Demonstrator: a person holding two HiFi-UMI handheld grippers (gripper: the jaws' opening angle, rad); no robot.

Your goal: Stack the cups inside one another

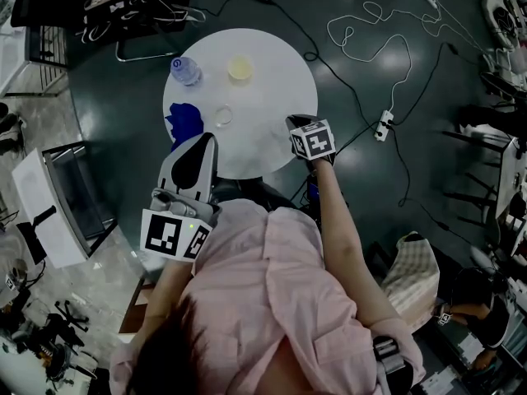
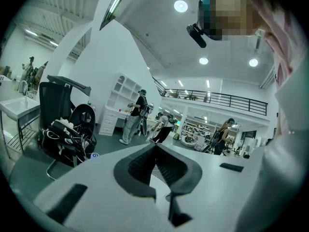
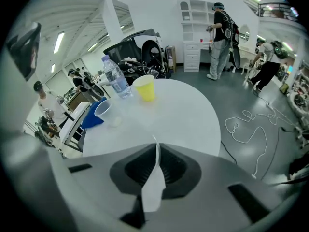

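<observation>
On the round white table (image 1: 272,89) a yellow cup (image 1: 240,67) stands upright at the far side. A small clear cup (image 1: 223,116) is near the middle, and a blue cup (image 1: 183,123) lies on its side at the left edge. My left gripper (image 1: 209,138) hovers at the table's near-left edge, close to the blue cup, with jaws shut and empty (image 2: 155,147). My right gripper (image 1: 296,123) is at the near-right edge, jaws closed together (image 3: 156,146), pointing across the table at the yellow cup (image 3: 145,88) and blue cup (image 3: 100,112).
A plastic water bottle (image 1: 185,70) stands left of the yellow cup. A chair loaded with clutter (image 1: 136,6) sits beyond the table. Cables and a power strip (image 1: 383,124) lie on the floor at the right. A white cabinet (image 1: 49,208) is at the left.
</observation>
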